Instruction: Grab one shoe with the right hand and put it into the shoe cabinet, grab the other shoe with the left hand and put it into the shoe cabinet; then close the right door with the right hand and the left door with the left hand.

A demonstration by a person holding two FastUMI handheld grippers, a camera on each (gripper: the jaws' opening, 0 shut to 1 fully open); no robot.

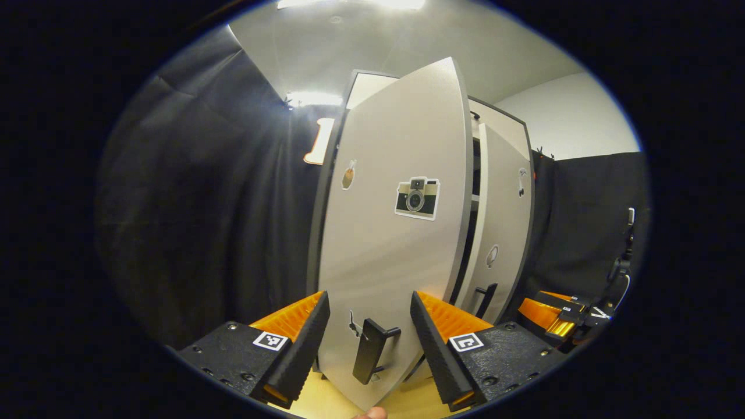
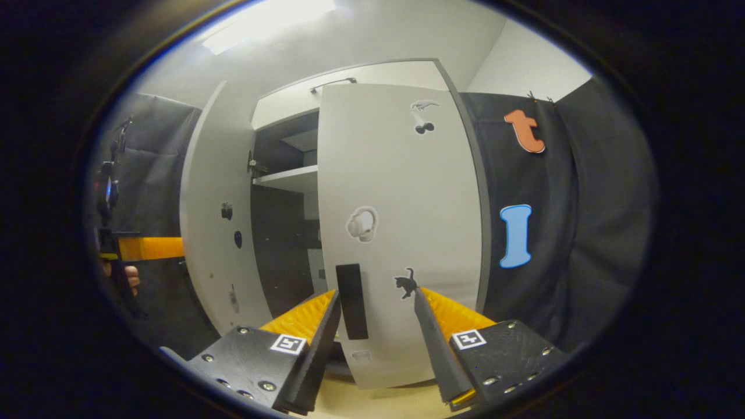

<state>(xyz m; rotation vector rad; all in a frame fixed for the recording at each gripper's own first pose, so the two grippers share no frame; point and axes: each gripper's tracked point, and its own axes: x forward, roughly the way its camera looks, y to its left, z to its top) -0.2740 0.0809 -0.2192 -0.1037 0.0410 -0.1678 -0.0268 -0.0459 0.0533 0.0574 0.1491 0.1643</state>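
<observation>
Cabinet left door (image 1: pixel 396 233) ajar, right door (image 2: pixel 401 233) seemingly nearly shut

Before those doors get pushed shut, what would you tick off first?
1. Left door ajar, swung well out: not ok, needs closing.
2. Right door nearly shut, a gap remains at its inner edge: not ok.
3. Left gripper open, fingers either side of the left door handle: ok.
4. Right gripper open, in front of the right door handle: ok.
5. Shoes inside the cabinet: cannot tell, interior is dark.
6. Nothing visible in the doors' gap: ok.
</observation>
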